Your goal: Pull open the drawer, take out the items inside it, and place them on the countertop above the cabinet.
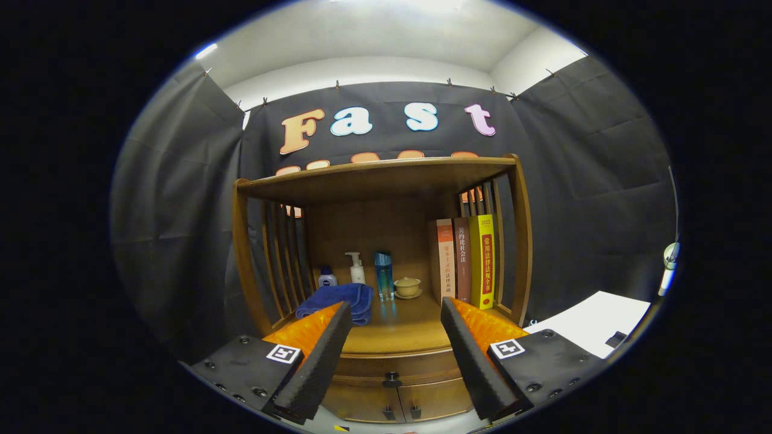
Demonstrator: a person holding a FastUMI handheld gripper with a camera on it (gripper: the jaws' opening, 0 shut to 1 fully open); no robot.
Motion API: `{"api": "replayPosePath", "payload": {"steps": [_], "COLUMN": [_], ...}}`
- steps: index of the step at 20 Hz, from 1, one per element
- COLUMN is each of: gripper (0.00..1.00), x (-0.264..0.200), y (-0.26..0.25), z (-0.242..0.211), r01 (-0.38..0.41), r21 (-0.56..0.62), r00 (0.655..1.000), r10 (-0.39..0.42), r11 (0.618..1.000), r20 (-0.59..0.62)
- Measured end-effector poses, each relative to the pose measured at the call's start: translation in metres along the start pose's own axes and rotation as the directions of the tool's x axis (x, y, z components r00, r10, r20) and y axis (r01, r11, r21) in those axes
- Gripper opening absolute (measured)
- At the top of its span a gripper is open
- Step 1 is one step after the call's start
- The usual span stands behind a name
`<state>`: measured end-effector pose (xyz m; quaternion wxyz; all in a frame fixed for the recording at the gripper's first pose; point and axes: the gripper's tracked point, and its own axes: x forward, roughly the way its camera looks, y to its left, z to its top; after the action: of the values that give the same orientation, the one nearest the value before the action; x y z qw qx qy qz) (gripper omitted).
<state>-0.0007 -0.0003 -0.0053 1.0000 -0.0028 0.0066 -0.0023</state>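
A wooden cabinet [386, 241] stands ahead against the booth's wall. Its drawer [395, 367] sits shut below the countertop [398, 328], with a dark knob [392, 381] at the middle of its front. My gripper [395, 307] is open, its two black-padded orange fingers [313, 361] spread wide, nothing between them. The knob lies ahead and a little below, between the two fingers, some way off. What the drawer holds is hidden.
On the countertop lie a folded blue towel [338, 301], a small dark bottle [327, 277], a white pump bottle [357, 269], a blue bottle [383, 276], a small lidded bowl [408, 287] and three upright books [464, 260]. Two lower doors [398, 401] sit under the drawer. A white surface [594, 328] lies right.
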Motion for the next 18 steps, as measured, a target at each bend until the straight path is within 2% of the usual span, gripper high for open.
{"api": "replayPosePath", "payload": {"steps": [13,18], "gripper": [0.98,0.98], "x": [0.004,0.014], "y": [0.006,0.008], "z": [-0.009,-0.037], "r01": [-0.006,-0.006], "r21": [0.0,-0.033], "r00": [1.0,0.999], "r10": [0.006,0.007], "r11": [1.0,0.999], "r20": [0.012,0.037]}}
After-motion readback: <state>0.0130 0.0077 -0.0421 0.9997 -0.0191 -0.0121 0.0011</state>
